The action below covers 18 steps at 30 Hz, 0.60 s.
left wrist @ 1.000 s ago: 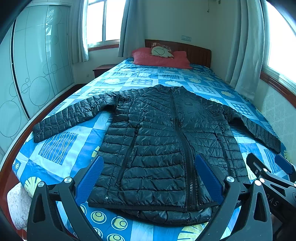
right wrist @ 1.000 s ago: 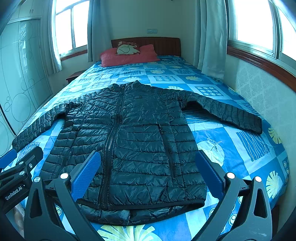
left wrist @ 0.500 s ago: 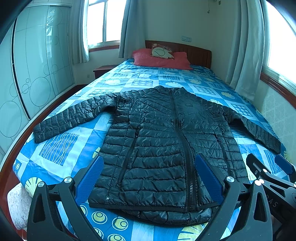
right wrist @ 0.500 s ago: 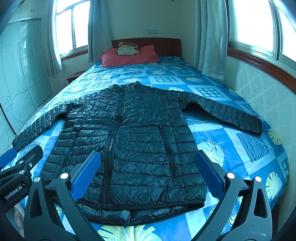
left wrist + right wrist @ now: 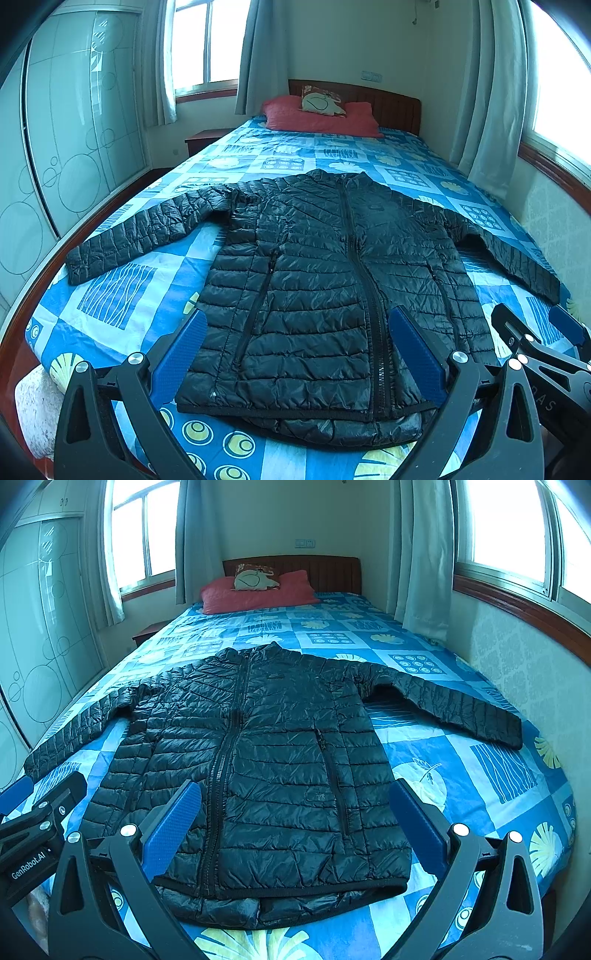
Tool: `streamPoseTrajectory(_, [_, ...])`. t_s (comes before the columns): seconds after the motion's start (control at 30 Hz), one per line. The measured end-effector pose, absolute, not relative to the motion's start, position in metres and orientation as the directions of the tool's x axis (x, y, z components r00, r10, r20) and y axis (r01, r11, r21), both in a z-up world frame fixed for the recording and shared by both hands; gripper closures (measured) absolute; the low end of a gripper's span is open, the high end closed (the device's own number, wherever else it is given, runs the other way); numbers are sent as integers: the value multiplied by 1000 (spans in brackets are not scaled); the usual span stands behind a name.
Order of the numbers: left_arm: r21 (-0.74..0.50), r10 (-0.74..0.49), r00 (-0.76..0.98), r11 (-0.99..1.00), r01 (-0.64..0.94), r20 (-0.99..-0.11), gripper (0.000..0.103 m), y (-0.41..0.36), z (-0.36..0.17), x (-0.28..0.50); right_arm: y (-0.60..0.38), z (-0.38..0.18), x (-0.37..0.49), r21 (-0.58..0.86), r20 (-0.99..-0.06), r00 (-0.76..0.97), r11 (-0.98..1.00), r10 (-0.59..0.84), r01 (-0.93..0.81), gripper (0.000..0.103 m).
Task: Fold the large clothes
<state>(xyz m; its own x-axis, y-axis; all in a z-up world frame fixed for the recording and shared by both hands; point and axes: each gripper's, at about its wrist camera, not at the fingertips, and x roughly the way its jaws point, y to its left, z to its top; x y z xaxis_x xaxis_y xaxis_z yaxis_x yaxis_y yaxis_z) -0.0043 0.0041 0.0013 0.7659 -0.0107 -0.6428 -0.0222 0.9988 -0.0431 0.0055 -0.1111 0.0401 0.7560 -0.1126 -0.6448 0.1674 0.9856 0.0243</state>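
Black jacket point(image 5: 325, 295) lies flat lengthwise on bed point(image 5: 122, 295), collar toward headboard point(image 5: 391, 103).

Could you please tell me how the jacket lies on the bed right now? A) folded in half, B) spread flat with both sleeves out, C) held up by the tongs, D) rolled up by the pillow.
B: the jacket lies flat, zipped, with both sleeves spread out.
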Motion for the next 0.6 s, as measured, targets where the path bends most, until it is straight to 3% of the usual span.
streamPoseTrajectory(0.6, [-44,-11,765,999,-23,-644,5,5,-2,-4,-109,38,5,20,-648,753,987,-109,160,2])
